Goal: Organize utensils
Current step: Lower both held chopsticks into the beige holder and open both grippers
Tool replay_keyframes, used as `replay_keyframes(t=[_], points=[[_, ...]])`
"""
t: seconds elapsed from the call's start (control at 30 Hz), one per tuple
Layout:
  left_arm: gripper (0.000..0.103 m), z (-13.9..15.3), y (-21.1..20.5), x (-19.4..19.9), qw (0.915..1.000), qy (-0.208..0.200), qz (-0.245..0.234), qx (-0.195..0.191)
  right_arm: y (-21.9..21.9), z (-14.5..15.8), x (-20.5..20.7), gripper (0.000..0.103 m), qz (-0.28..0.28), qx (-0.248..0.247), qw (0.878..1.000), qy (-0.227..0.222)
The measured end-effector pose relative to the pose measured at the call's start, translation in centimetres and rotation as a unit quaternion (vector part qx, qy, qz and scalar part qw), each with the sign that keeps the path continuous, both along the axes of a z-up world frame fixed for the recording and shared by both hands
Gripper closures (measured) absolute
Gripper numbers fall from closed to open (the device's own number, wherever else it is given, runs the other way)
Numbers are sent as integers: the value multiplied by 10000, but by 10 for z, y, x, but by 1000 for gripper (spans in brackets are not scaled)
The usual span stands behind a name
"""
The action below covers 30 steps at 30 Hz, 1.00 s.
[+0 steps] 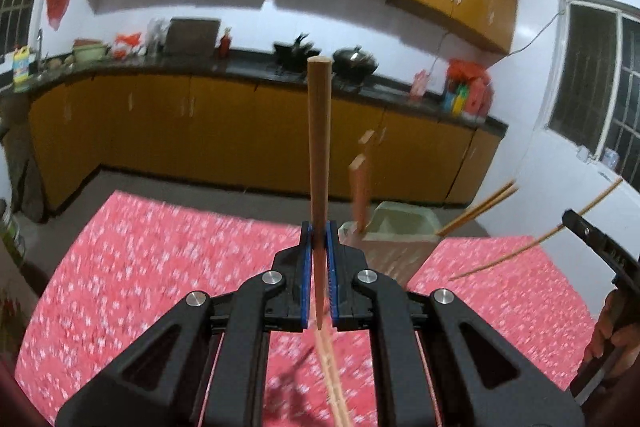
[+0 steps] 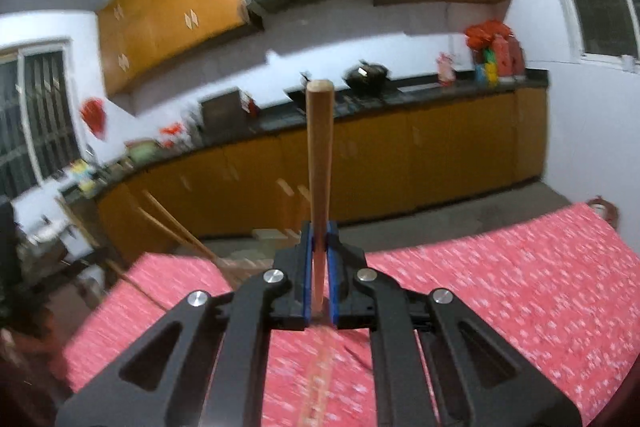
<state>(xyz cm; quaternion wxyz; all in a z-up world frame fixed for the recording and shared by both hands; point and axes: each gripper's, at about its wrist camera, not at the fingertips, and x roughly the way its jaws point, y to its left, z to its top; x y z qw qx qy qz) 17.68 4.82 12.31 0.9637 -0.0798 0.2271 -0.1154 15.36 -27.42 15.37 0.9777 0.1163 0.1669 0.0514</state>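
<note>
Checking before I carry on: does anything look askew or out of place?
Mostly fine. The holder at the table's far edge has chopsticks leaning steeply out to the side, not upright. Each hand-held gripper, left and right, grips a wooden stick centrally.

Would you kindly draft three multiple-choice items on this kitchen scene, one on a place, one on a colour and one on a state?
1. Where does the utensil holder stand?
A. on the far edge of the table
B. on the dark counter
C. on the floor

2. What colour is the tablecloth?
A. plain blue
B. red with pale speckles
C. green checks

3. How does the left gripper stand?
A. wide open and empty
B. shut on a spoon
C. shut on a wooden chopstick

Answers:
1 A, the holder sits at the cloth's far edge in the left wrist view.
2 B, the cloth is speckled red in both views.
3 C, the blue pads clamp the wooden chopstick, which points forward.
</note>
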Motion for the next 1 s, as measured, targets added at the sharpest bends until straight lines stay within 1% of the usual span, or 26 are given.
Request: replay_keyframes(t=[0.03, 0.07, 0.1, 0.17, 0.27, 0.37, 0.43, 0.6, 0.8, 0.9, 0.93, 0.97, 1.0], points=[[96, 7, -4, 0, 9999, -83, -54, -27, 2, 13, -1, 95, 104, 73, 9998, -150], [96, 18, -10, 1, 9997, -207, -134, -71, 4, 21, -2, 95, 169, 105, 9995, -262], [96, 23, -13, 2, 9994, -268, -179, -102, 7, 29, -1, 95, 228, 122, 9990, -365], [96, 36, -24, 5, 9986, -434, -258, -167, 14, 42, 7, 95, 249, 29, 9983, -530], [96, 50, -38, 15, 9974, -637, -215, -246, 20, 43, 26, 95, 176, -72, 9987, -469], [96, 56, -44, 25, 9962, -794, -95, -342, 25, 35, 47, 95, 84, -211, 9993, -303], [96, 54, -51, 36, 9961, -827, -2, -320, 27, 27, 62, 95, 103, -203, 9997, -107], [96, 36, -64, 59, 9972, -730, 91, -157, 33, 6, 85, 95, 167, -159, 9995, 234], [96, 13, -76, 72, 9986, -523, 55, -15, 43, -6, 100, 95, 249, -157, 9987, 412], [95, 4, -79, 77, 9993, -378, 50, 29, 51, -11, 106, 95, 336, -247, 9979, 486], [95, 2, -79, 79, 9995, -315, 40, 27, 52, -12, 109, 93, 364, -267, 9976, 534], [95, 1, -78, 80, 9997, -246, 31, 0, 54, -12, 109, 92, 379, -267, 9973, 562], [95, 1, -75, 79, 9997, -217, 20, -57, 54, -13, 106, 88, 381, -255, 9974, 561]])
